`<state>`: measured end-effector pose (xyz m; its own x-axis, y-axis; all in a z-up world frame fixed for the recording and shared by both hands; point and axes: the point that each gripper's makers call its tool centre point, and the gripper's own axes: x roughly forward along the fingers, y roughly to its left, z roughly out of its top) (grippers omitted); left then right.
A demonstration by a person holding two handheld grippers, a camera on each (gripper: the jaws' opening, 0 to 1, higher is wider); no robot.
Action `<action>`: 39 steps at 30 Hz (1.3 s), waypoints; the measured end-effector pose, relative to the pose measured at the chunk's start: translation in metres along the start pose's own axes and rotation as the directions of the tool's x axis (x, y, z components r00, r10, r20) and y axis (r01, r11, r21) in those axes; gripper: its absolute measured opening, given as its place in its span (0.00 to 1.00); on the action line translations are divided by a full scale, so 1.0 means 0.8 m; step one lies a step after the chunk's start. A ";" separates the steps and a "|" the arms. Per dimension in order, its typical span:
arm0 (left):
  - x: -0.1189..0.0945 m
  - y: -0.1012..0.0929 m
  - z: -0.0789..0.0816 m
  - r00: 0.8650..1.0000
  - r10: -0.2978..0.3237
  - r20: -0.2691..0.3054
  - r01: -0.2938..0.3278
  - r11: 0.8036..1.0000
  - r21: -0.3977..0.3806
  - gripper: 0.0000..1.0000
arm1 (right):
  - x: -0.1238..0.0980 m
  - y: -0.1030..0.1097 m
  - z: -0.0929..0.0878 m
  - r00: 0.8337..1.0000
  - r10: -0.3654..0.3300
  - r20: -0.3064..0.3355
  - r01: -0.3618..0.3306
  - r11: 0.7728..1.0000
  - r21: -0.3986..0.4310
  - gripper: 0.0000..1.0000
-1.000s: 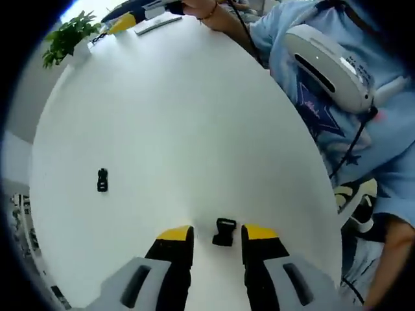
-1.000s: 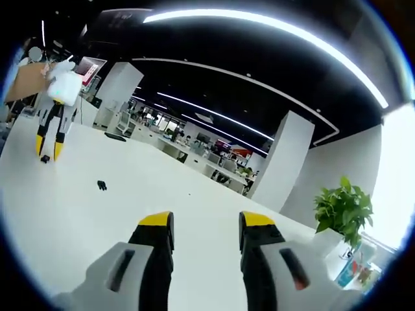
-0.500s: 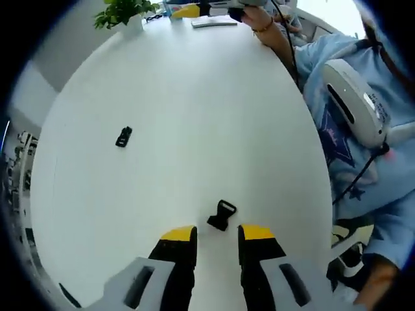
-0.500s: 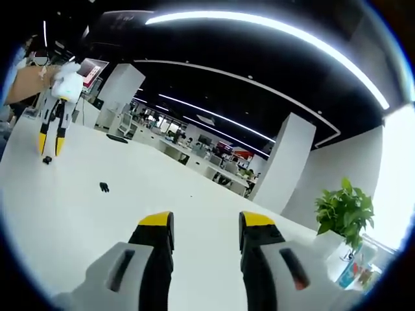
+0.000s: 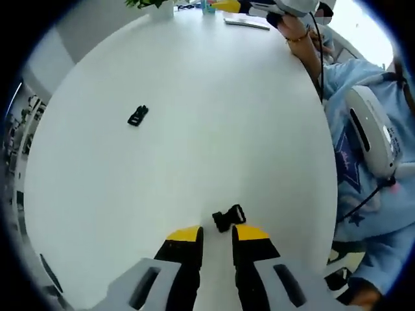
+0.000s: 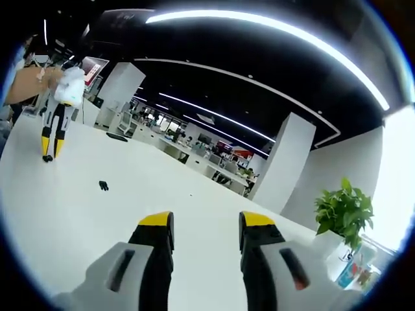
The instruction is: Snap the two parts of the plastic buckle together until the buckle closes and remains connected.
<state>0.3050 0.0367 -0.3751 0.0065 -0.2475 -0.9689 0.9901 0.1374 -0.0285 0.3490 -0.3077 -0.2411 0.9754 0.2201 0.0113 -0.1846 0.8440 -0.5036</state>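
On the white round table (image 5: 214,97) lie two black buckle parts. The looped one (image 5: 229,218) lies just beyond the yellow tips of my left gripper (image 5: 217,234), slightly toward the right fingertip (image 5: 249,233); the jaws are open with a narrow gap and hold nothing. The smaller part (image 5: 137,115) lies alone farther off, up and left. In the right gripper view that part (image 6: 103,185) is a small dark speck on the table. My right gripper (image 6: 206,223) hovers open and empty far from it. The left gripper (image 6: 52,133) stands over the looped part (image 6: 47,159) at far left.
A person in a light blue shirt (image 5: 363,162) sits along the table's right edge. A potted plant (image 6: 343,210) and small items (image 5: 246,21) stand at the table's far rim. An office with desks and pillars lies beyond.
The left gripper view has rolled and moved closer over the looped part, and its jaws have narrowed. The right gripper view is almost unchanged.
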 end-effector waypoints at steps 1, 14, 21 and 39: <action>0.000 0.000 0.000 1.000 -0.002 0.000 0.002 1.000 0.001 0.17 | 0.000 0.000 0.000 1.000 0.000 0.000 0.000 1.000 0.000 0.40; -0.001 0.010 0.001 1.000 0.020 0.005 -0.020 0.996 0.089 0.16 | -0.002 0.003 0.001 1.000 0.005 -0.002 -0.005 1.000 -0.006 0.40; -0.003 0.022 0.006 0.999 0.044 0.005 -0.044 0.991 0.128 0.16 | -0.002 0.002 0.000 1.000 0.006 -0.002 -0.006 1.000 -0.004 0.40; 0.002 0.026 0.031 0.998 0.060 0.026 -0.064 0.982 0.179 0.16 | 0.000 0.002 0.000 1.000 0.005 -0.003 -0.005 1.000 -0.007 0.40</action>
<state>0.3293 0.0157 -0.3710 0.0699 -0.2638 -0.9620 0.9967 -0.0210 0.0782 0.3488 -0.3067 -0.2420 0.9748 0.2231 0.0062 -0.1888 0.8392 -0.5101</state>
